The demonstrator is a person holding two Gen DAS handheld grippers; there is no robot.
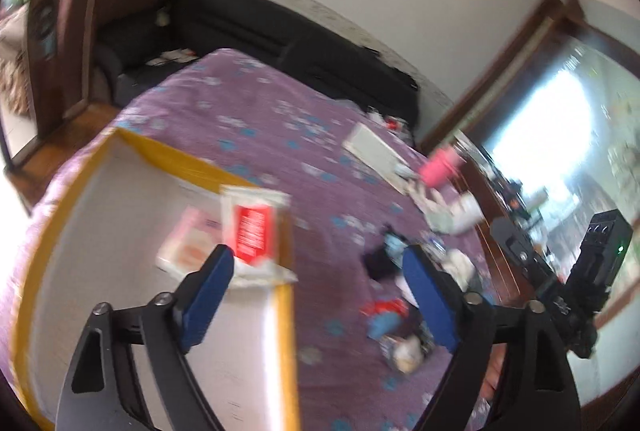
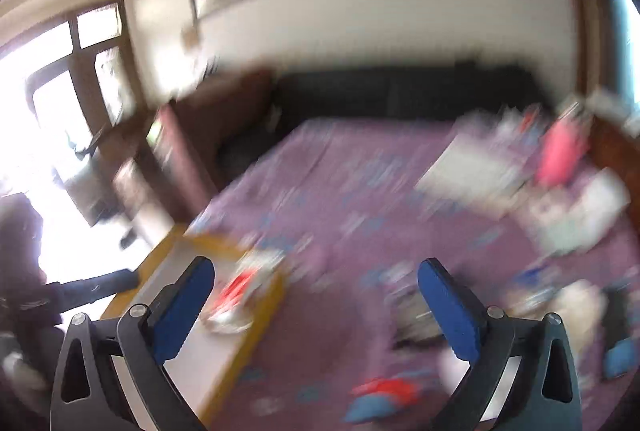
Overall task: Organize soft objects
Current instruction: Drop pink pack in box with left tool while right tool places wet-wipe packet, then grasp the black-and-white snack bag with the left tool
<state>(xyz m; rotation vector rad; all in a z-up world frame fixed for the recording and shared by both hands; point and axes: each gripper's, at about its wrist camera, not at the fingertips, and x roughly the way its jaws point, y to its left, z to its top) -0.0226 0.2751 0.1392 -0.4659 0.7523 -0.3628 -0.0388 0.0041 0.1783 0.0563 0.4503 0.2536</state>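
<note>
Both views are pretty smeared, the right wrist one especially. The white packet with the red label sits in the yellow-rimmed white box on the purple bed, leaning on the box's right rim near its far corner. Its long axis runs roughly up and away from the camera, with the label's length going the same way. A flatter pinkish packet lies just left of it in the box. The left gripper has its blue pads spread wide with nothing in them; same for the right gripper. The loose soft stuff on the bedspread to the right is too blurry to identify.
</note>
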